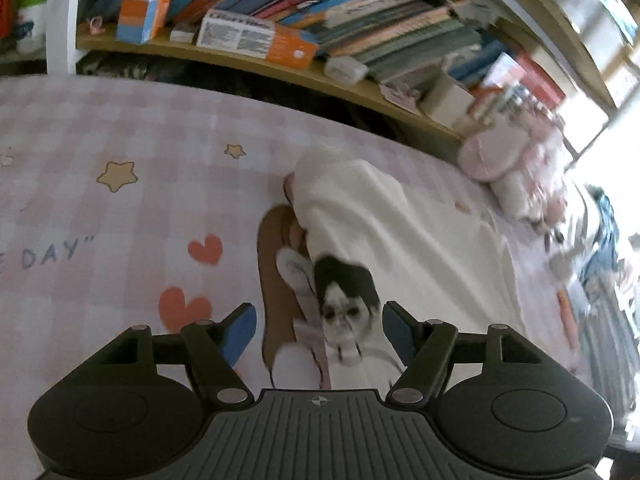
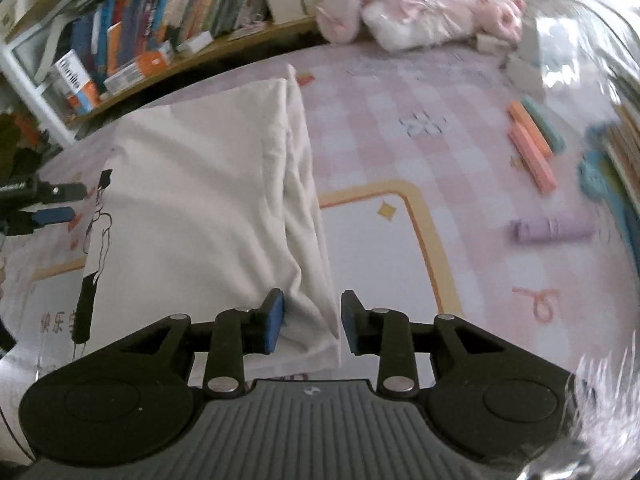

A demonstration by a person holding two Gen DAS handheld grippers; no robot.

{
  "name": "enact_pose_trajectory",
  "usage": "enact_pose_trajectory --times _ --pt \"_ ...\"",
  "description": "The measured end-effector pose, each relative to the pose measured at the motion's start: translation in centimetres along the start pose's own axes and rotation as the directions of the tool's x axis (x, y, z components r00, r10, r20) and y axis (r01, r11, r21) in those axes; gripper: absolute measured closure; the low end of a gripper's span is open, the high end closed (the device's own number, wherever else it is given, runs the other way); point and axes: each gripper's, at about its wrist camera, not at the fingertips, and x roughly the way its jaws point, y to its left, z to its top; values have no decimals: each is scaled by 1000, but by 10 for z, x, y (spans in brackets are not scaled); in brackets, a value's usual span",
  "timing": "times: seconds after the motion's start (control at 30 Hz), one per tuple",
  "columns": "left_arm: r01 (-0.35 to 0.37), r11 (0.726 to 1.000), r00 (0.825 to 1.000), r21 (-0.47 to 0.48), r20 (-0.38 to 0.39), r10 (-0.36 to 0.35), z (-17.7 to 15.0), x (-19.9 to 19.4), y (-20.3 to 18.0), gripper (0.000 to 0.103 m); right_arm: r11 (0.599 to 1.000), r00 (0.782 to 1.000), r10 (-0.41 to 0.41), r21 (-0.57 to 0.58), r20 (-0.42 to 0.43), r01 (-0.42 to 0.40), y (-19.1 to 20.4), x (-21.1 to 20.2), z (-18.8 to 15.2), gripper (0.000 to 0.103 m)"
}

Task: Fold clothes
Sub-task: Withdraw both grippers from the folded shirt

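Left wrist view, left claw (image 1: 319, 332): we see both blue pads spread wide, gripping nothing, straddling the printed end of the garment just ahead.
Left wrist view, white garment (image 1: 384, 232): one piece, lying on the pink checked bed sheet (image 1: 120, 128) and running away from us to the right; its black-and-white print (image 1: 344, 292) sits between our pads. We judge the claw is lined up here to take this end for a fold.
Left wrist view, bookshelf (image 1: 320, 20): stacked books and two orange-and-white boxes behind the bed; one pink plush toy (image 1: 492, 152) at the sheet's far edge.

Right wrist view, right claw (image 2: 312, 320): jaws apart, gripping nothing, one pad on each side of the garment's doubled near corner. We judge it is placed to pinch those layers together.
Right wrist view, white garment (image 2: 200, 184): already folded lengthwise, with a stacked edge down its right side, flat on the sheet.
Right wrist view, left claw (image 2: 52, 204): visible at the far left, beside the printed edge.
Right wrist view, loose things: three flat bars (image 2: 532, 140), two orange and one green, and one lilac roll (image 2: 552, 228), well apart from the garment.
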Motion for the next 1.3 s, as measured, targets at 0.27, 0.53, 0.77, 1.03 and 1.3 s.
enact_pose_trajectory --times 0.27,0.53,0.77,1.03,1.3 --pt "55 994 998 -91 16 -54 22 23 23 34 998 999 -36 47 -4 36 2 2 0 72" --pt "114 978 993 -177 42 -108 35 37 43 33 998 998 -52 43 16 52 7 -7 -3 66" --pt "164 965 986 -206 51 -156 44 50 43 35 996 999 -35 85 -34 38 -2 4 -3 67" --pt "171 968 985 -185 53 -164 58 64 38 48 998 999 -30 57 -43 33 -2 5 -1 66" --pt "153 979 988 -137 44 -148 69 74 27 85 999 998 -24 44 -53 27 -2 5 1 66"
